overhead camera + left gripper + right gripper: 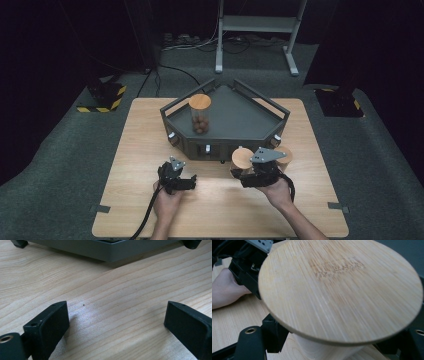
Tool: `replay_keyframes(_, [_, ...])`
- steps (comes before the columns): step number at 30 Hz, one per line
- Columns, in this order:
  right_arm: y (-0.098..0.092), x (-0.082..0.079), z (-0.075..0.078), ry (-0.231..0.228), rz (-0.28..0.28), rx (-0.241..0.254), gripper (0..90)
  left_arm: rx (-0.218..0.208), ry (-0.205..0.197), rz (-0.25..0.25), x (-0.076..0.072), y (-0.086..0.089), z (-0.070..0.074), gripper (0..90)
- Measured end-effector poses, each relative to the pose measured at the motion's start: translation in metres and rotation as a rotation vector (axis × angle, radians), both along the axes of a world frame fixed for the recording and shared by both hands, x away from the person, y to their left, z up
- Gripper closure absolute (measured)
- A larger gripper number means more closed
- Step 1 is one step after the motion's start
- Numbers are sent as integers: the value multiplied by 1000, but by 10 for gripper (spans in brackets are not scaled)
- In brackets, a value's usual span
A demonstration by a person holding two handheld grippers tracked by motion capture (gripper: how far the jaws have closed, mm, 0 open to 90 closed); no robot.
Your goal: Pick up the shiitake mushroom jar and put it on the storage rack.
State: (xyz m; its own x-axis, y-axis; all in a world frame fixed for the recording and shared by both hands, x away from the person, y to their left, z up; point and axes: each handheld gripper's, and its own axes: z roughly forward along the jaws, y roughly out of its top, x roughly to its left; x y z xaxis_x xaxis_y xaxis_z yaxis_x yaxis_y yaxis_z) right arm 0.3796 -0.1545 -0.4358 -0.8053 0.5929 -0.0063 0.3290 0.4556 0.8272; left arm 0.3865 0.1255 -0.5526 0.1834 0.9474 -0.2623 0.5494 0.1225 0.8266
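A pale wooden table (135, 150) carries a dark grey angular tray (240, 117) at its far middle. Inside the tray, toward its left, stands a clear jar (200, 114) with a wooden lid and brown balls at the bottom. Just in front of the tray's near right corner, the right gripper (239, 173) has its jaws clamped on a second jar with a round bamboo lid (342, 290). The left gripper (116, 322) rests low over bare wood left of it, jaws spread wide with nothing between them.
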Motion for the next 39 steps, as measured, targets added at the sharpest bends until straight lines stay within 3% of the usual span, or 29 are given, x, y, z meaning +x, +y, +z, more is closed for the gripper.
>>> replay_keyframes(15, [1, 10, 34, -1, 18, 30, 257, 1, 0, -1, 0, 0, 0, 60])
replay_keyframes(28, [7, 22, 61, -4, 17, 26, 257, 0, 0, 0, 0, 0, 0, 60])
replay_keyframes(39, [15, 34, 73, -1, 8, 22, 257, 0, 0, 0, 0, 0, 0, 60])
